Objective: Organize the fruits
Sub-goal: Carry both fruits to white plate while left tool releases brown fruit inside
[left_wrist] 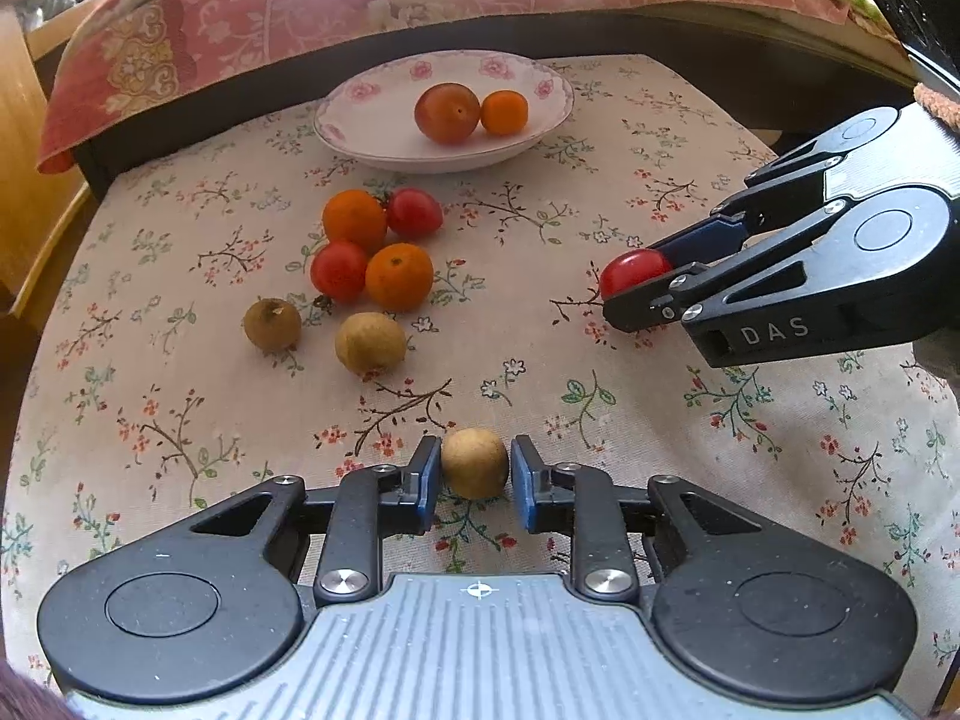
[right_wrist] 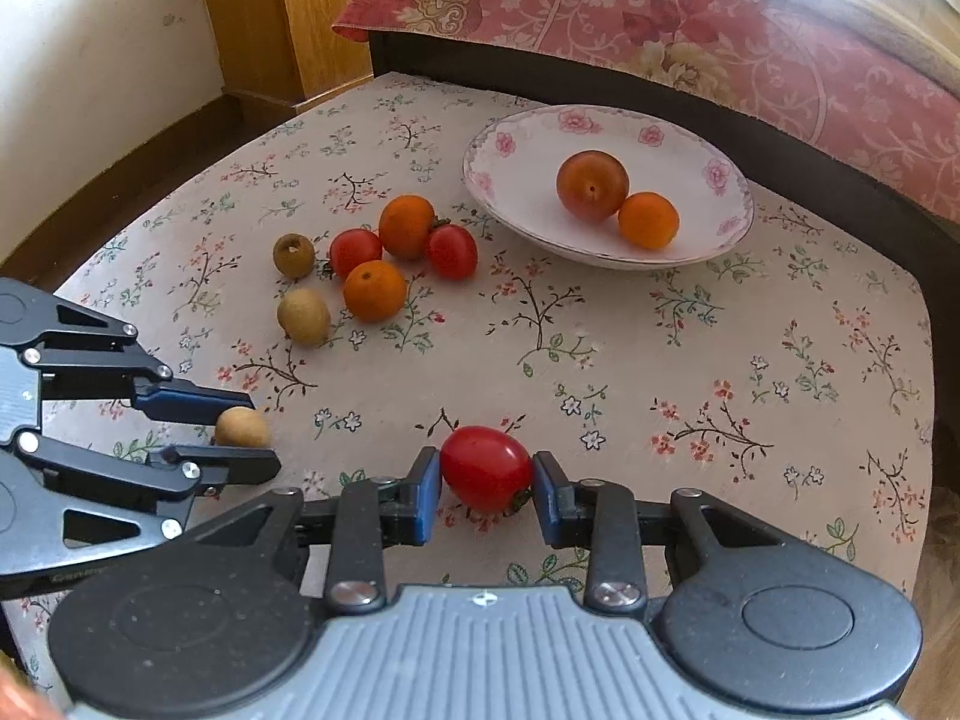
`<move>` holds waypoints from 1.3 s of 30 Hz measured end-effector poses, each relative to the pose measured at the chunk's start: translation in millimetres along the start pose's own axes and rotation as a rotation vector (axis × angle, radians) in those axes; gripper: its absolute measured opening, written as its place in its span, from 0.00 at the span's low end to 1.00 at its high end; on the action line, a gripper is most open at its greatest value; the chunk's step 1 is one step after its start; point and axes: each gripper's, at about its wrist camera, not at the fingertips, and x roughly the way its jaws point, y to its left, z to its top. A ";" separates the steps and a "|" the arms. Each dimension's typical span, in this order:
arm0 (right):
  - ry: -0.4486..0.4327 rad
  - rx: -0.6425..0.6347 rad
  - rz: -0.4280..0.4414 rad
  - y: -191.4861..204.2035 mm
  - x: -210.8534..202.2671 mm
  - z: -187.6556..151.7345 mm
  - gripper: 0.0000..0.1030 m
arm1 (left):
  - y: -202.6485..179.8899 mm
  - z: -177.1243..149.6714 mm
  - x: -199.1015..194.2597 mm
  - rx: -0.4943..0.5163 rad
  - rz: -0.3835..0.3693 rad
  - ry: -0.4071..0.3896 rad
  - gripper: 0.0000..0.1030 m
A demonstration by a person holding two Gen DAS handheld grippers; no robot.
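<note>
My left gripper [left_wrist: 475, 471] is shut on a tan longan [left_wrist: 474, 462] that rests on the floral tablecloth [left_wrist: 660, 438]; in the right wrist view the same longan [right_wrist: 241, 427] shows between that left gripper [right_wrist: 255, 435]. My right gripper [right_wrist: 487, 480] is shut on a red cherry tomato [right_wrist: 486, 468], also low on the cloth and seen from the side as the tomato [left_wrist: 633, 270] in the right gripper [left_wrist: 636, 285]. A flowered white plate [left_wrist: 372, 120] holds a dark red tomato [left_wrist: 447, 113] and a small orange [left_wrist: 504, 112].
Loose fruit lies clustered left of centre: two oranges [left_wrist: 354, 219] [left_wrist: 399, 276], two cherry tomatoes [left_wrist: 414, 213] [left_wrist: 339, 270] and two longans [left_wrist: 272, 324] [left_wrist: 370, 342]. A bed with a red floral cover [right_wrist: 690, 30] runs behind the table. A wooden cabinet [right_wrist: 312, 12] stands at the left.
</note>
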 end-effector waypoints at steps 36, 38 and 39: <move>-0.113 0.108 -0.103 -54.5 27.0 81.0 0.35 | 29.9 131.6 51.5 -0.004 0.071 -0.150 0.30; -0.112 0.105 -0.105 -56.9 30.0 83.1 0.35 | 30.2 134.7 54.5 -0.002 0.076 -0.149 0.30; -0.111 0.106 -0.106 -57.8 32.0 84.1 0.35 | 30.9 136.0 56.1 -0.003 0.075 -0.148 0.30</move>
